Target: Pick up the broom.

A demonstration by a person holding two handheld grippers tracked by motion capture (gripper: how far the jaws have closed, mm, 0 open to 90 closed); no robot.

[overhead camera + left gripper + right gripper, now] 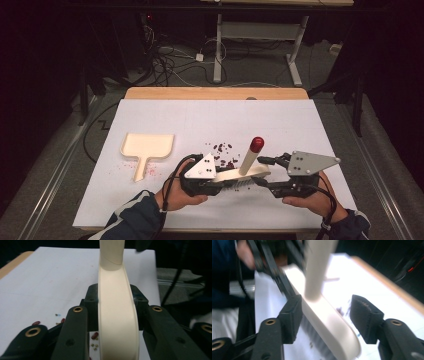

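Note:
A cream hand brush (241,174) lies level just above the white table sheet, and its handle (249,159) with a red tip (257,144) rises from it at a slant. My left gripper (226,182) is shut on the brush head (116,322), one jaw on each long side. My right gripper (263,171) is open, and the brush's rounded end (337,335) sits between its pads (365,315); its left pad is close to the brush's side. Small dark red beans (223,148) lie scattered beyond the brush, with a few (95,335) under the left gripper.
A cream dustpan (147,146) lies flat at the left of the white sheet (280,120), its handle towards me, with red specks around it. The table's wooden far edge (215,93) shows past the sheet. Cables and a desk frame (260,35) stand on the floor beyond.

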